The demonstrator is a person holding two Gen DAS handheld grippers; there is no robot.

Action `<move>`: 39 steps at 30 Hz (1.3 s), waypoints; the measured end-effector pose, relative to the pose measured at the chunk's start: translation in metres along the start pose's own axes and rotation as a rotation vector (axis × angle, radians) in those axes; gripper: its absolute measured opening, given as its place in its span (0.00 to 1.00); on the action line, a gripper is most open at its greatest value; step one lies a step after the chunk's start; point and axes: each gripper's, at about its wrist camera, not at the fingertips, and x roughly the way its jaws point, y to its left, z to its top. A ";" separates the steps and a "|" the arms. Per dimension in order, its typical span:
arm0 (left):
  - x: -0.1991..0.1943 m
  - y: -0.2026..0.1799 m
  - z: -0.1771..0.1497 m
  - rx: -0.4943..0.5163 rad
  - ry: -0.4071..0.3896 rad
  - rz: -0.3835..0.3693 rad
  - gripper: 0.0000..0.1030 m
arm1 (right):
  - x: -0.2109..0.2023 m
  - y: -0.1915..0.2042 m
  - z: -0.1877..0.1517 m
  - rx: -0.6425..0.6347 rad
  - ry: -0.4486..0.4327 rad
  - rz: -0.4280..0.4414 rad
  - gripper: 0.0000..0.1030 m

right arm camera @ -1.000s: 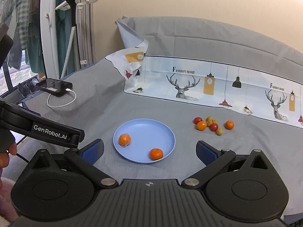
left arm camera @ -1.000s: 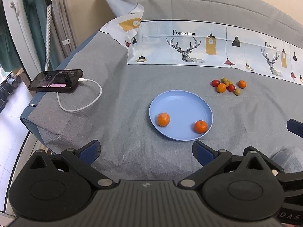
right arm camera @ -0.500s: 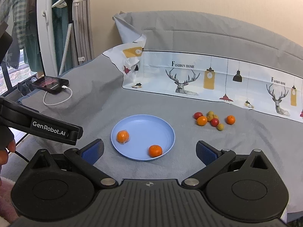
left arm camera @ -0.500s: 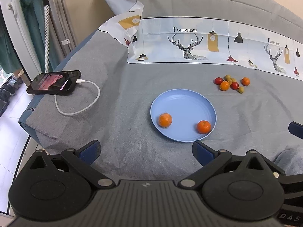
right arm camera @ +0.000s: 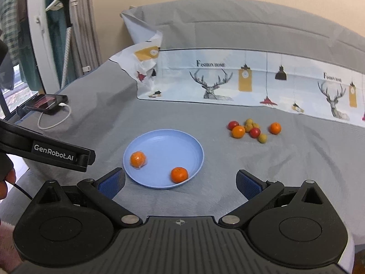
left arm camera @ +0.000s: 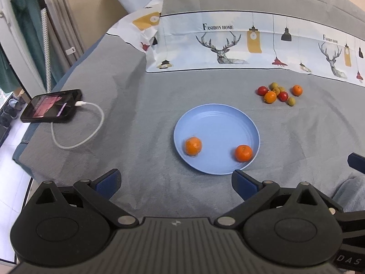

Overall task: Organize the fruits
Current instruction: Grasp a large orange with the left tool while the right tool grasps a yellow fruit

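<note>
Claws [left arm camera: 175,183] nearer; two-orange plate [left arm camera: 216,118].

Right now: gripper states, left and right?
Left gripper: open, holding nothing, short of the blue plate.
Right gripper: open, holding nothing, also short of the plate.

Grey cloth [left arm camera: 141,105] matt, finely woven, creased; blue plate [left arm camera: 216,121] smooth plastic, faint sheen; oranges [left arm camera: 193,146] dimpled, slightly glossy; phone [left arm camera: 51,106] screen glossy; tongs [left arm camera: 175,183] matt black plastic, ribbed, with metal rivets.
</note>
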 end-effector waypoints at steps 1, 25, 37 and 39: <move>0.002 -0.002 0.002 0.002 0.006 -0.007 1.00 | 0.002 -0.003 0.000 0.009 0.004 -0.003 0.99; 0.203 -0.175 0.156 0.082 0.120 -0.174 1.00 | 0.170 -0.189 0.026 0.151 -0.011 -0.313 0.99; 0.346 -0.245 0.190 0.156 0.264 -0.150 1.00 | 0.310 -0.236 0.031 0.101 0.081 -0.255 1.00; 0.353 -0.237 0.190 0.116 0.267 -0.190 1.00 | 0.311 -0.234 0.025 0.069 0.039 -0.254 1.00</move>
